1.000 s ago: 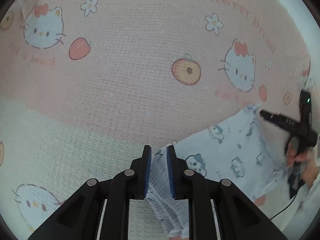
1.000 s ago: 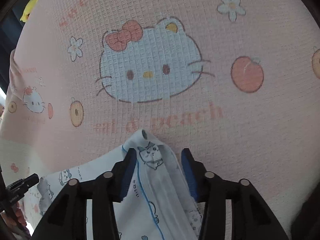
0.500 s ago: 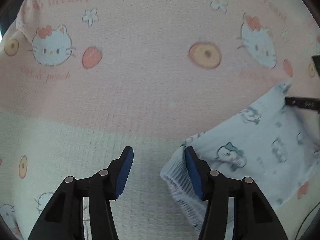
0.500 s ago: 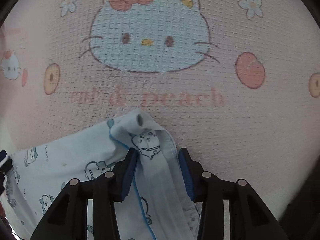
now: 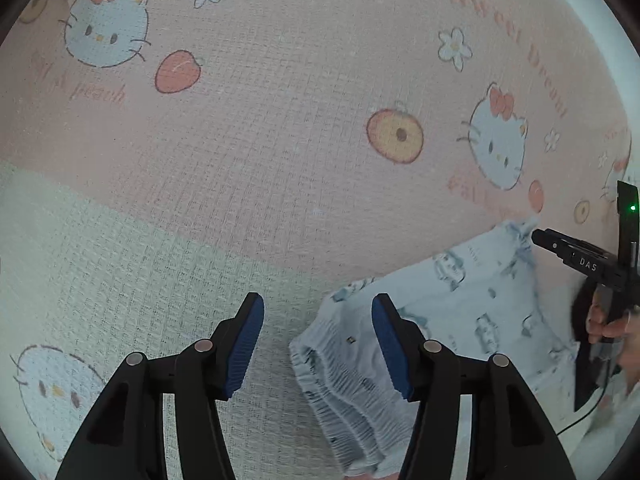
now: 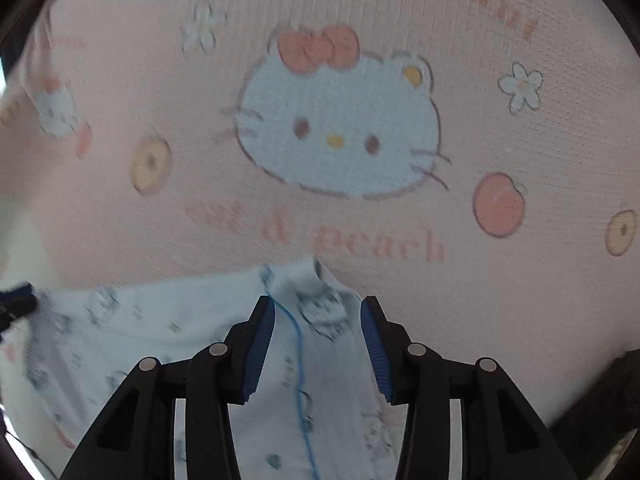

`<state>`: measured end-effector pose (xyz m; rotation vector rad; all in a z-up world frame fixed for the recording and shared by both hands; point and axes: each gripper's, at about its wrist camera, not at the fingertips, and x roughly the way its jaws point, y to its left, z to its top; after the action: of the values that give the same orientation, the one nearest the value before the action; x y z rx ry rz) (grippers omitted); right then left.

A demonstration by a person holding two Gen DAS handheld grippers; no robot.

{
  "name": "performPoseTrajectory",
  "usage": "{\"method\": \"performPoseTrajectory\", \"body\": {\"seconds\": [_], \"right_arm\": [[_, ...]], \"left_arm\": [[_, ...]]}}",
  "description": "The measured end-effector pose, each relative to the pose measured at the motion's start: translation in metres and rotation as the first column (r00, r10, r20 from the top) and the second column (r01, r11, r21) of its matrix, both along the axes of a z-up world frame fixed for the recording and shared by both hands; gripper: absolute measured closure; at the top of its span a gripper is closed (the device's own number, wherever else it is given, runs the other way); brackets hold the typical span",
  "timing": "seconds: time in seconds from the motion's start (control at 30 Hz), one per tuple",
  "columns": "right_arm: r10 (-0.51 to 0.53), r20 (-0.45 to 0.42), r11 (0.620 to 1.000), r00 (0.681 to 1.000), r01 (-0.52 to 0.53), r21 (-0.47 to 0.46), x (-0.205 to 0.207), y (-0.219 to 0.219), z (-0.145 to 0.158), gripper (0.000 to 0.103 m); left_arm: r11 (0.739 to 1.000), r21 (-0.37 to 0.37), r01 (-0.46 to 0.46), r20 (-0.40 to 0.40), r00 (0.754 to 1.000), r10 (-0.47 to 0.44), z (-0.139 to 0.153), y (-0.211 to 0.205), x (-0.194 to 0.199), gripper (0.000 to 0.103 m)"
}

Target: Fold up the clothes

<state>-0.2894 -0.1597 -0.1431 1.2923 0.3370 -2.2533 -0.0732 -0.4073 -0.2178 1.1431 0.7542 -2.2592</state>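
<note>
A small pale-blue garment (image 5: 472, 304) with a cartoon print lies on a pink and pale-green blanket (image 5: 280, 160). Its gathered elastic band (image 5: 344, 380) rests between the jaws of my left gripper (image 5: 318, 344), close to the right pad. The pads do not press on it, and the jaws are opening. At the garment's other end, a corner with a blue seam (image 6: 296, 336) lies flat between the jaws of my right gripper (image 6: 318, 340). Those jaws are opening too and look clear of the cloth. The left wrist view shows the right gripper (image 5: 538, 236) at that far corner.
The blanket carries cat faces, peaches and pink lettering and fills both views. A person's hand (image 5: 604, 324) holds the right gripper's handle, with a thin black cable (image 5: 580, 420) trailing below it. A dark edge (image 6: 600, 408) shows at the lower right of the right wrist view.
The left jaws spread wide and let go of the elastic band. The right gripper rose and rolled; the corner it pinched in a bunch now lies flatter between wider jaws.
</note>
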Motion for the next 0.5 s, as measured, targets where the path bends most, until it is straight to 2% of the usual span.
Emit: {"method": "performPoseTrajectory", "body": {"seconds": [0.03,0.1,0.2,0.27,0.33,0.43,0.5], "right_arm": [[-0.004,0.003,0.999,1.0,0.005,-0.048,-0.004,0.001,0.004,0.059],[-0.02,0.01,0.996,1.0,0.021,-0.084,-0.012,-0.006,0.007,0.059],[-0.023,0.045,0.997,0.999,0.026,-0.072,-0.018,-0.018,-0.004,0.059],[-0.028,0.063,0.999,0.998,0.03,-0.032,-0.038,-0.021,-0.025,0.06],[-0.018,0.072,1.0,0.997,0.018,-0.005,-0.049,-0.017,-0.039,0.081],[-0.025,0.035,1.0,0.999,0.025,-0.009,-0.052,-0.015,-0.043,0.092],[-0.074,0.018,0.997,0.997,0.074,-0.025,-0.061,-0.011,-0.042,0.092]], "left_arm": [[1.0,-0.013,0.009,0.0,1.0,-0.009,0.002,0.001,-0.002,0.049],[0.998,-0.039,0.039,0.007,0.999,-0.038,0.005,0.006,-0.007,0.049],[0.993,-0.066,0.099,0.042,0.994,-0.097,0.001,0.016,-0.014,0.049],[0.989,-0.079,0.124,0.067,0.991,-0.119,-0.004,0.023,-0.016,0.049],[0.987,-0.092,0.134,0.093,0.988,-0.125,-0.009,0.027,-0.022,0.049],[0.985,-0.122,0.118,0.133,0.986,-0.102,-0.017,0.026,-0.024,0.05],[0.985,-0.137,0.105,0.157,0.984,-0.083,-0.021,0.023,-0.021,0.05]]}}
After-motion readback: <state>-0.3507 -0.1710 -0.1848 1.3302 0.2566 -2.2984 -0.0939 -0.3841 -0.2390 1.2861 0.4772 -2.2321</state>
